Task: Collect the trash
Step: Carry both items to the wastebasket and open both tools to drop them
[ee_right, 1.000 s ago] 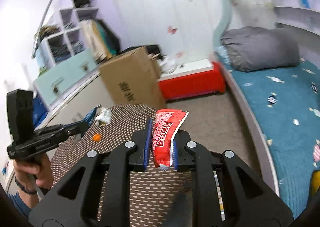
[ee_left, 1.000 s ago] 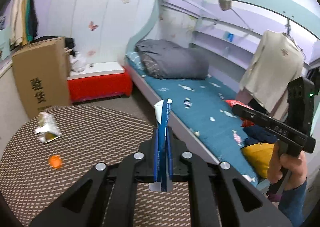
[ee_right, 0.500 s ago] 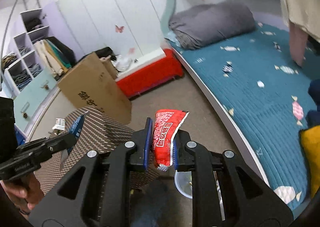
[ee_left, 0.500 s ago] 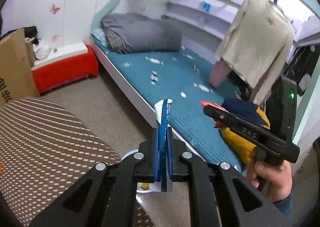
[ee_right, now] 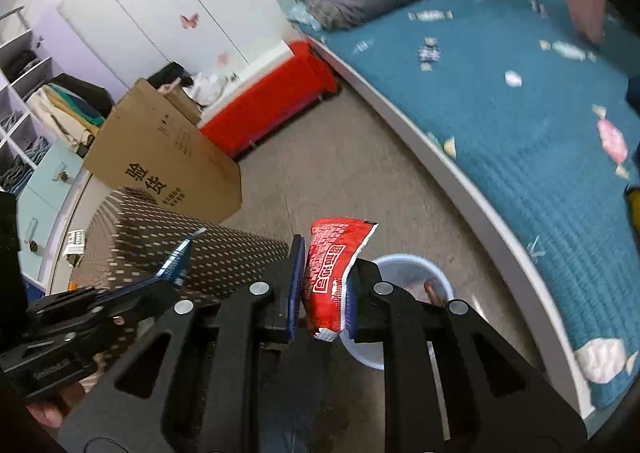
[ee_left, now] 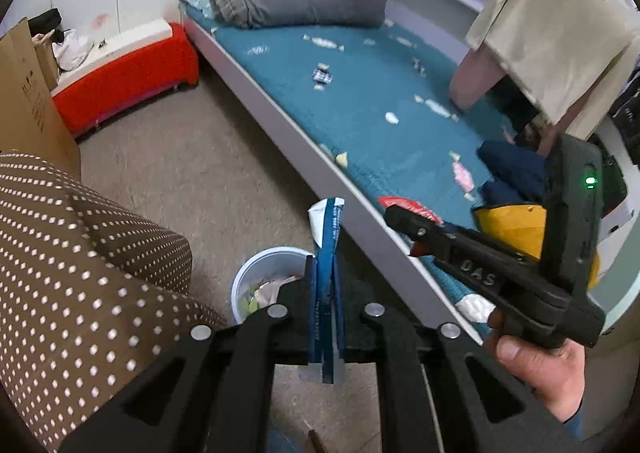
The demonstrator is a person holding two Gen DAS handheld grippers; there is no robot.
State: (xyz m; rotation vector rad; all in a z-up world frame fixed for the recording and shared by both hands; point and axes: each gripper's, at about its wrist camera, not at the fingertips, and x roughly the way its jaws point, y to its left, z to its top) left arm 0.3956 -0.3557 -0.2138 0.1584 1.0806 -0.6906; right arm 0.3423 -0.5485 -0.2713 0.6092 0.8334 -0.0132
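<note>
My left gripper (ee_left: 324,273) is shut on a flat blue and white wrapper (ee_left: 326,293) that stands upright between its pads. A red snack packet (ee_right: 330,273) is pinched in my right gripper (ee_right: 320,277), which is shut on it. Below both grippers, on the floor, stands a small white bin (ee_left: 260,273), also seen as a pale blue-white bin (ee_right: 412,273), with crumpled trash inside. In the left wrist view the right gripper (ee_left: 404,217) hangs to the right of the bin, held by a hand (ee_left: 540,365). The left gripper (ee_right: 176,265) shows at the lower left of the right wrist view.
A round table with a brown dotted cloth (ee_left: 60,253) is at the left, right next to the bin. A bed with a teal cover (ee_left: 380,101) runs along the right. A cardboard box (ee_right: 160,161) and a red bench (ee_left: 128,69) stand farther back on the beige floor.
Both grippers have swung away from the tabletop and sunk toward the floor. The white bin has come into view beneath them. Each still holds its wrapper.
</note>
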